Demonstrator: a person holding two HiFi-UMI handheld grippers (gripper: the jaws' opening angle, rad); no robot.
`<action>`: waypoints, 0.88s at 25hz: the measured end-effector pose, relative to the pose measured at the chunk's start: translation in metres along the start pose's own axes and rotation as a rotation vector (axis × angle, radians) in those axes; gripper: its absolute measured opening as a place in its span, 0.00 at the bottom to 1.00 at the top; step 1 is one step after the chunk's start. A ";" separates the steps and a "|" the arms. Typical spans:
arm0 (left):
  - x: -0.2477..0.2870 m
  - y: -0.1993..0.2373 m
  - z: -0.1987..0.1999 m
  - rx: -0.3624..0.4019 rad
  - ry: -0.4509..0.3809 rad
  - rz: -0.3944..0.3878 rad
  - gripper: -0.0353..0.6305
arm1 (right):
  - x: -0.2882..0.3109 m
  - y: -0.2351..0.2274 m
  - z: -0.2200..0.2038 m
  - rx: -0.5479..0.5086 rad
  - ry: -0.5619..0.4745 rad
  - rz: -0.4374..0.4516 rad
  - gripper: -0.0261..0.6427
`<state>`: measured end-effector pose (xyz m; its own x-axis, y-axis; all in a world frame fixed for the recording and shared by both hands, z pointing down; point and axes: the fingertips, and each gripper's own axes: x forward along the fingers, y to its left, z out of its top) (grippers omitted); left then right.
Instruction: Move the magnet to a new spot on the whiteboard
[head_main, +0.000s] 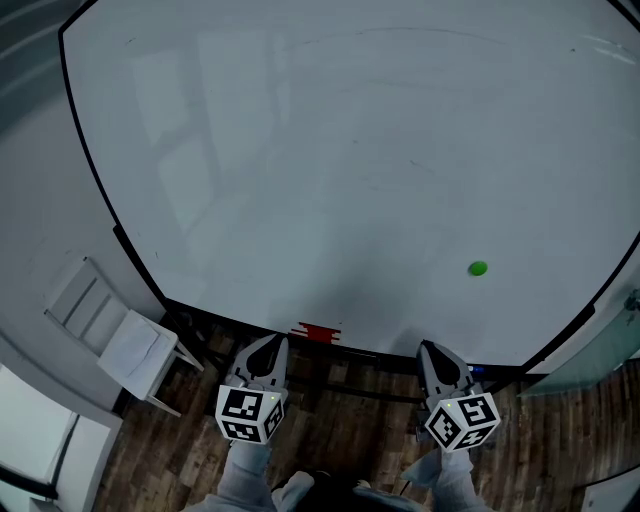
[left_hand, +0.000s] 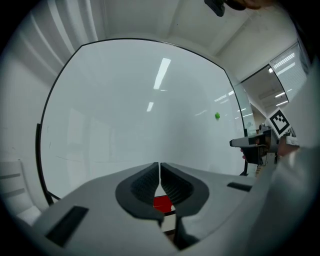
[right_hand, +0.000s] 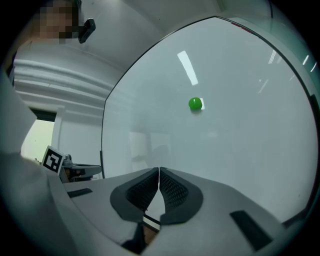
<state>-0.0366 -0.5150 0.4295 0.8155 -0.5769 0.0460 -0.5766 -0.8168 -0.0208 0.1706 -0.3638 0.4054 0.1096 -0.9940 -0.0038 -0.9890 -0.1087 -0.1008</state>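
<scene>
One green magnet (head_main: 478, 268), a small round button, clings to the whiteboard (head_main: 330, 150) at about 4 o'clock on its face, well apart from both tools and at 1 o'clock from the right hand-held gripper (head_main: 432, 348). That gripper and the left hand-held gripper (head_main: 270, 342) are each clenched on nothing, pads together. A red object (head_main: 319, 332) sits at the board's 6 o'clock edge. The magnet is probably light, rigid and smooth-sided. The pads should pinch its rim at opposite sides, since a shallow grip may slip against the magnetic pull.
</scene>
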 end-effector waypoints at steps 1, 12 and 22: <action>0.000 -0.001 -0.001 -0.003 0.000 -0.009 0.08 | 0.000 0.001 -0.004 -0.003 0.007 0.000 0.08; 0.014 -0.030 -0.014 -0.023 0.008 -0.117 0.07 | 0.000 0.003 -0.025 0.008 0.048 -0.001 0.08; 0.025 -0.045 -0.018 -0.016 0.018 -0.165 0.07 | -0.007 -0.004 -0.028 0.008 0.060 -0.020 0.08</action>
<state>0.0093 -0.4924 0.4491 0.8985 -0.4341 0.0656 -0.4353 -0.9002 0.0048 0.1707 -0.3573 0.4335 0.1230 -0.9907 0.0579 -0.9858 -0.1287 -0.1083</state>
